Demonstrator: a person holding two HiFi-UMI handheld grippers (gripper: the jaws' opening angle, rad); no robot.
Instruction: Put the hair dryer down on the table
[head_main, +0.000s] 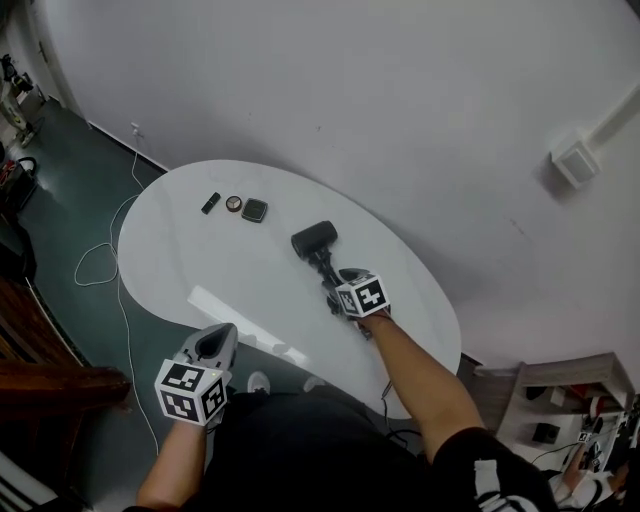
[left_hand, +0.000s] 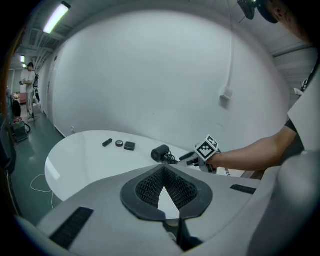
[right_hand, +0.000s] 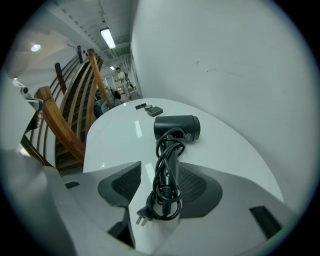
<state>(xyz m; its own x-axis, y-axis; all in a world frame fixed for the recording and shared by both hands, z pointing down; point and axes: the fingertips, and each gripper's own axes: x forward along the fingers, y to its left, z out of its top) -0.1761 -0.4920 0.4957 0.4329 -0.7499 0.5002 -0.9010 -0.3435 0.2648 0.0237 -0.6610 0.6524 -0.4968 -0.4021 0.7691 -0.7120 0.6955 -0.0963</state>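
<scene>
My right gripper (right_hand: 163, 166) sits spread wide around the dryer (right_hand: 177, 127) handle, left gripper (left_hand: 164, 172) closed up empty, so backing out sloppy could snag the cord (right_hand: 167, 200) and drag it.

Black hair dryer (head_main: 315, 240), black cord (right_hand: 167, 197), glossy white table (head_main: 180, 260); at its five o'clock, grey right gripper (head_main: 338, 284), black-and-white patterned cube (head_main: 362, 295).

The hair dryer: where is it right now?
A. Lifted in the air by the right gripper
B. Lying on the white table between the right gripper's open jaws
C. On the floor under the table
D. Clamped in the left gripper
B: the hair dryer lies flat on the white table, its cord looped round the handle. The right gripper has its jaws apart on either side of it.
</scene>
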